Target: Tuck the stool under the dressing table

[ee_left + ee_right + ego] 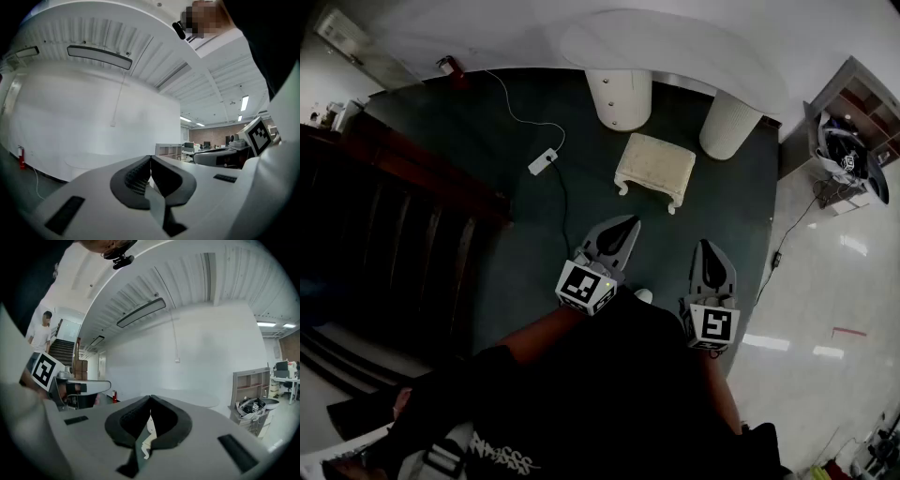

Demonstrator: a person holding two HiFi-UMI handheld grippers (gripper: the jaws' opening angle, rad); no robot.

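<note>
In the head view a cream upholstered stool (pixel 654 167) stands on the dark green carpet. It is in front of the white dressing table (pixel 675 42) and outside its two round white legs (pixel 619 97). My left gripper (pixel 630 223) and right gripper (pixel 707 246) hover side by side short of the stool, pointing toward it, both shut and empty. In the left gripper view the left gripper (pixel 150 157) has its jaws closed together. The right gripper (pixel 150 397) in its own view does too, with the table's top (pixel 197 397) beyond it.
A white power strip (pixel 543 161) with its cable lies on the carpet left of the stool. A dark wooden staircase (pixel 394 216) runs along the left. At the right, on glossy floor, an open shelf unit (pixel 848 150) holds a helmet. A fire extinguisher (pixel 446 66) stands by the wall.
</note>
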